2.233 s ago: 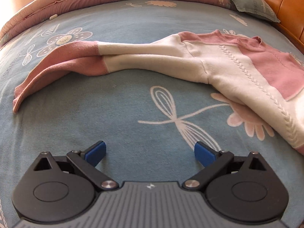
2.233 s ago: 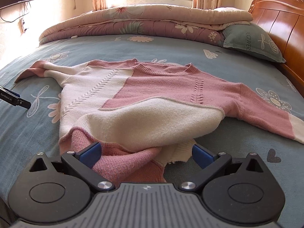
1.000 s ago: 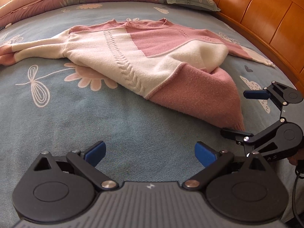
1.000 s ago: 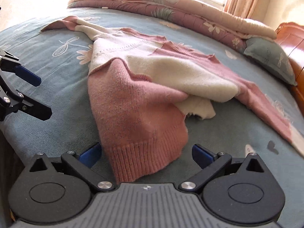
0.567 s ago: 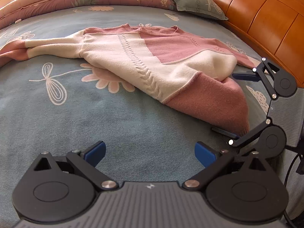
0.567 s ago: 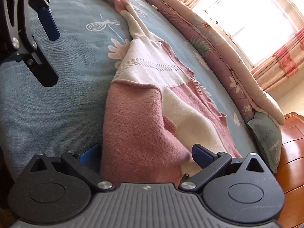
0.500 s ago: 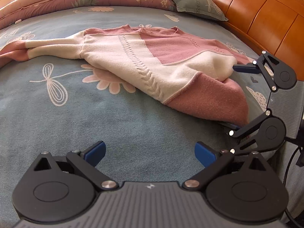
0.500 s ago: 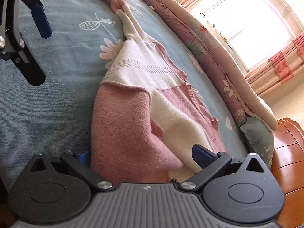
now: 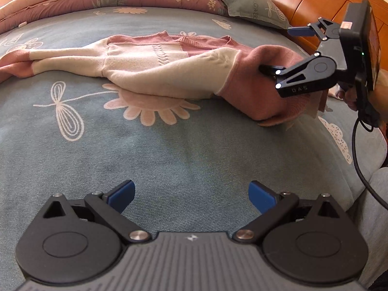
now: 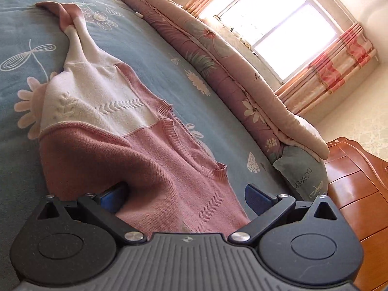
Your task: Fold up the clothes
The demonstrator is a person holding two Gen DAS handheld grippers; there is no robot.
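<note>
On the blue floral-print bedsheet [image 9: 194, 150], the pink and cream knitted sweater [image 9: 150, 70] lies rumpled. The right gripper [image 10: 185, 195], fingers spread, straddles its pink hem; closing could pinch several layers. The left gripper [image 9: 191, 194] hovers empty, fingers apart.

I'm looking at a bed [image 9: 169, 160] covered by a blue-grey sheet printed with flowers and dragonflies, with an orange wooden headboard [image 10: 359, 184] at one end. Spread on the sheet lies a pink-and-cream knitted sweater [image 9: 150, 70], one sleeve stretched away from the body. Along the far side rest a folded floral quilt [image 10: 232, 72] and a grey-green pillow [image 9: 257, 12].
</note>
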